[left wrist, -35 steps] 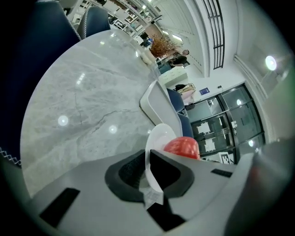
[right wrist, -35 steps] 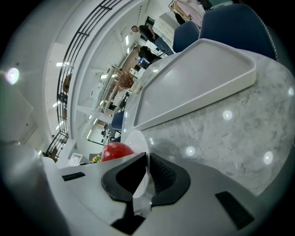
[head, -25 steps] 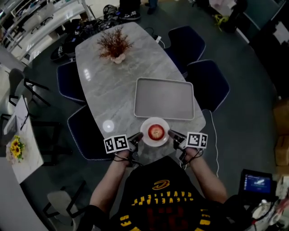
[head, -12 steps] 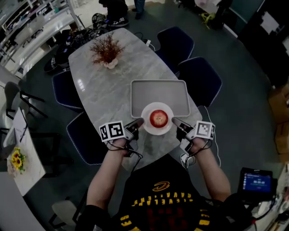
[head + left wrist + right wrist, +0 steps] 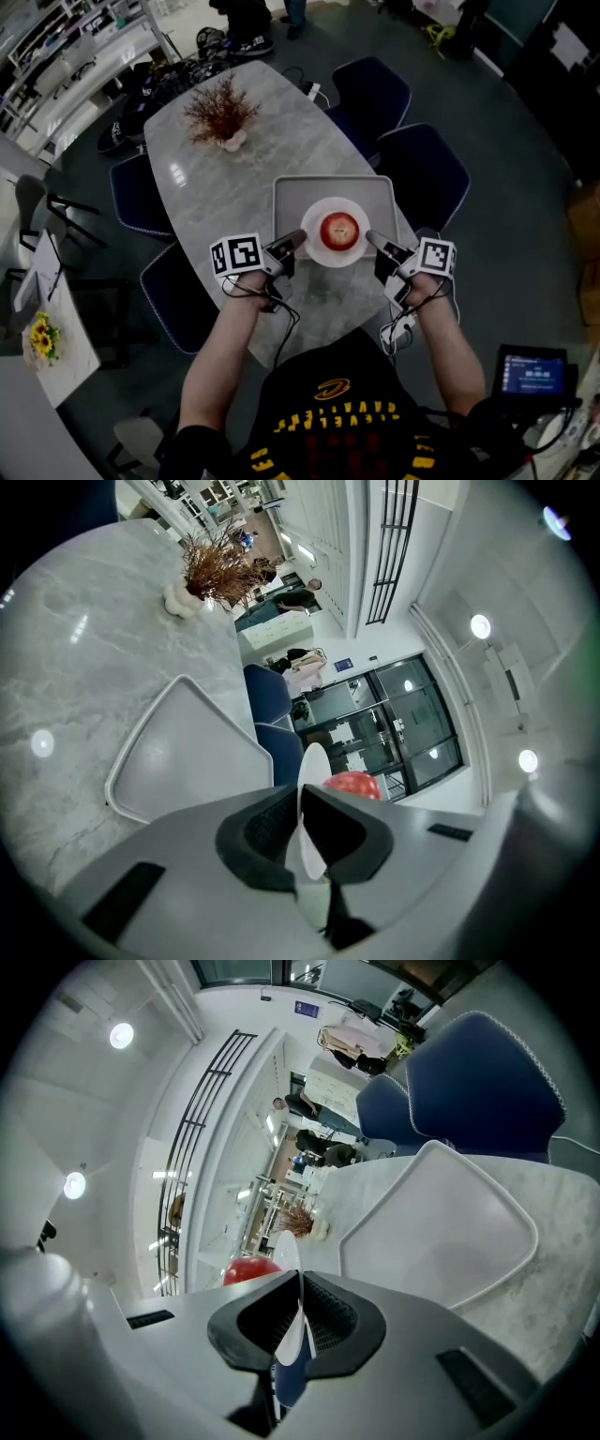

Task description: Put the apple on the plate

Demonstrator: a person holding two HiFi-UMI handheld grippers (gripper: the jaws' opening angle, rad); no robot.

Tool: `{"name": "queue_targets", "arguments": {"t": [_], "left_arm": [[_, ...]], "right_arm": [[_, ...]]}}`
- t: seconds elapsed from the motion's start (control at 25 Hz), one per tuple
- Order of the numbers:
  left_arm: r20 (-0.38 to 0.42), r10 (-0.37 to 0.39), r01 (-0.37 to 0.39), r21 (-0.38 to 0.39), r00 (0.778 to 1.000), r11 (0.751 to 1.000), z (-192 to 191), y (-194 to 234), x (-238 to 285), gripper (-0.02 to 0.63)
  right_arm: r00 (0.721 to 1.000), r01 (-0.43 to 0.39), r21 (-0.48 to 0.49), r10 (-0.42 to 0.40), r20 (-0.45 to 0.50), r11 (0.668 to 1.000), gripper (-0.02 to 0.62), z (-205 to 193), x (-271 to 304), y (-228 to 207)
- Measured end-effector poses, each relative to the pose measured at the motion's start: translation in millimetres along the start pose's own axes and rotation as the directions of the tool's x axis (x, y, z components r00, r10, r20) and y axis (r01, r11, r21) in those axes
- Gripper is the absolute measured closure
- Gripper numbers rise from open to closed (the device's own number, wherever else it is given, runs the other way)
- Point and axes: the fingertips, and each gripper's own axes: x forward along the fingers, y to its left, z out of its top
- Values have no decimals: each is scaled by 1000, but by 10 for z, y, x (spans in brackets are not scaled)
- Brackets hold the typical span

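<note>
Grey marble table (image 5: 216,197), oval, with dark blue chairs (image 5: 375,89) round it. A dried-branch ornament (image 5: 221,111) stands at the far end and a grey tray (image 5: 291,192) lies by the near right edge.

At left, the left gripper (image 5: 300,237) has its jaws clamped on the left rim of the white plate (image 5: 323,255); its own view shows the thin rim edge-on, pinched between the pads. The apple (image 5: 339,228) sits red in the middle of the plate, touching neither gripper. At right, the right gripper (image 5: 369,237) is likewise closed on the opposite rim, which shows edge-on between its pads with the apple behind.

Change against a second back: the plate is no longer at the near edge of the table in front of the tray — it now lies further from the person, over the near half of the tray. Both gripper views look across the tray from above, so I judge the plate is carried in the air, not resting. The apple keeps its place on the plate.

Reading for the task: the apple is already on the plate, so the stated goal looks met. The step in hand seems to be moving the loaded plate onto the tray. Risk — the two rim grips must stay level, or the apple may roll.
</note>
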Motion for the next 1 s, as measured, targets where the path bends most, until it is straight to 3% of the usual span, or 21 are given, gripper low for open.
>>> {"name": "queue_targets", "arguments": {"t": [0.52,1.0], "left_arm": [[14,51,-49,-72,999,996,429,290,637,584],[-4,98,-97,-139,995,986,584,722,908,586]], "right_arm": [[997,-5,63,9,-71,998,571,661,386,-434],[992,17,137,0,-124,990,571,782,704,-828]]}}
